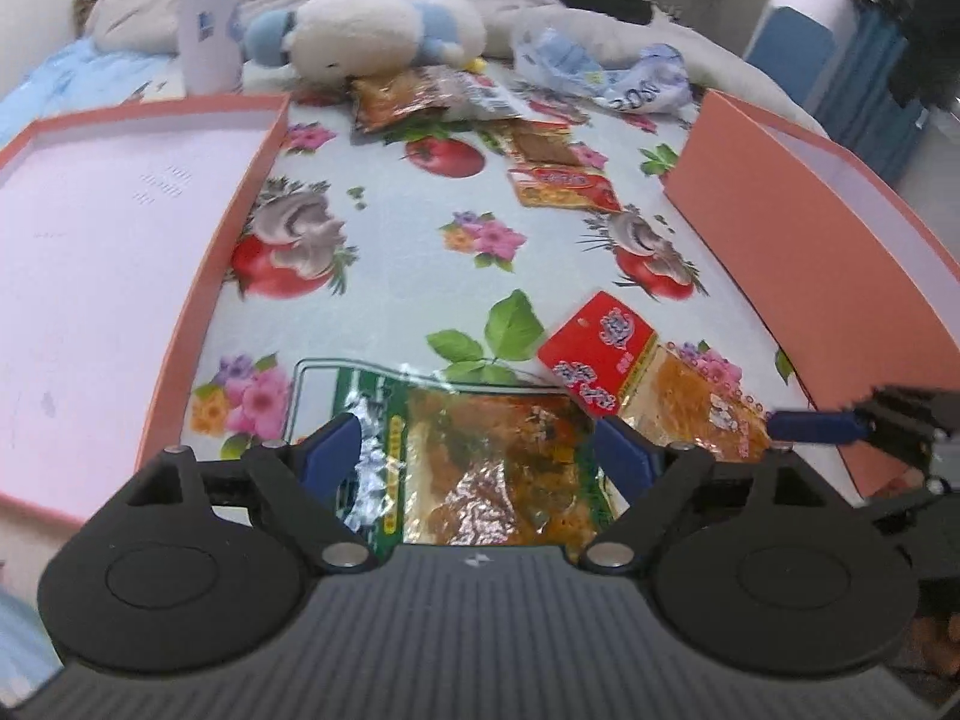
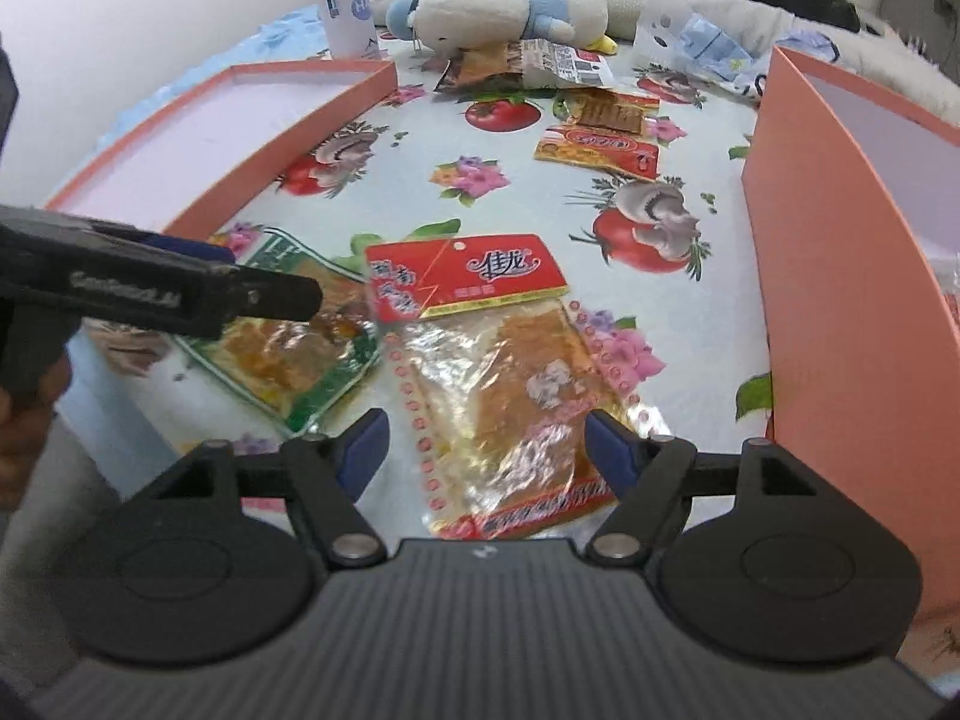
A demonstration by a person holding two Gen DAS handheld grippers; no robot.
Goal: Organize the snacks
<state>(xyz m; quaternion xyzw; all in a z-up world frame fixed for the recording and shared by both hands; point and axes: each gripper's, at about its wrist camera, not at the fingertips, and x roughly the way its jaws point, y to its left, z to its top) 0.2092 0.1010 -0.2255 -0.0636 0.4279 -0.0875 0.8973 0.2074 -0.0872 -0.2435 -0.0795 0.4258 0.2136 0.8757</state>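
A green-edged snack packet (image 1: 480, 462) lies flat on the flowered tablecloth. My left gripper (image 1: 480, 450) hangs over it, open, with the packet between the blue pads (image 1: 336, 450) and no pad pressing on it. Beside it on the right lies a clear packet with a red header (image 2: 498, 372). My right gripper (image 2: 489, 450) stands open over that packet's near end, its pads apart from it. Both packets show in the right wrist view, where the green-edged packet (image 2: 288, 360) is partly hidden by the left gripper's black fingers (image 2: 264, 294).
A shallow pink box lid (image 1: 240, 192) lies on the left and a taller pink box (image 1: 750, 192) stands on the right. Several more snack packets (image 1: 564, 180) lie further back, in front of a plush toy (image 1: 372, 30), a white bottle (image 1: 204, 12) and crumpled bags (image 1: 600, 72).
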